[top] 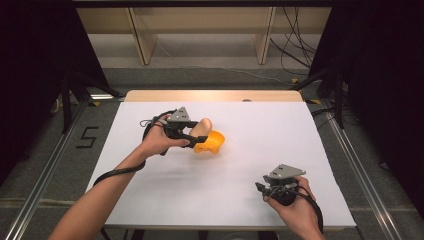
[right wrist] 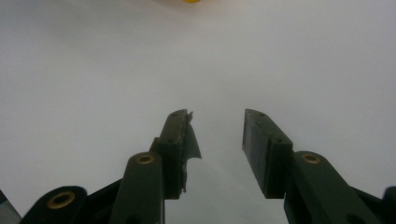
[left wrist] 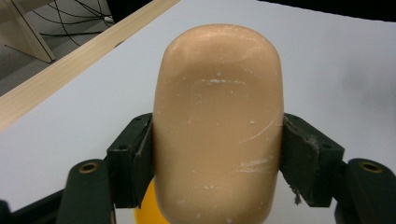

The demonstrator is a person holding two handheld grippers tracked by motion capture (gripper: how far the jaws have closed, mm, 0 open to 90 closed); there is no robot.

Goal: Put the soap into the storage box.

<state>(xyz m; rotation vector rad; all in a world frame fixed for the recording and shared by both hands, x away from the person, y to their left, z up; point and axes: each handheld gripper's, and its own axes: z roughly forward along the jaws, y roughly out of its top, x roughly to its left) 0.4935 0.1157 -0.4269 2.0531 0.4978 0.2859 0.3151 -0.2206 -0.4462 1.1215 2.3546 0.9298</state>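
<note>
Left hand-held gripper (top: pixel 196 136) is clamped on a peach soap bar (left wrist: pixel 218 126), held at the yellow dish (top: pixel 210 142), far left of centre on the tabletop (top: pixel 260 150). Right hand-held gripper (right wrist: pixel 217 149) idles near right, jaws apart, empty. Risk: the smooth, rounded bar could squirt from the 2 pads.

Left tool (top: pixel 196 136) mid-table (top: pixel 250 165) gripping block (top: pixel 201 128) above bowl (top: pixel 212 142), right tool (top: pixel 264 189) apart near front-right

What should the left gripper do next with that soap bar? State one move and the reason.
Probably lift it clear. The left gripper is already shut on the peach soap bar, both pads against its sides, right above the orange dish; the right gripper sits open, far away.
</note>
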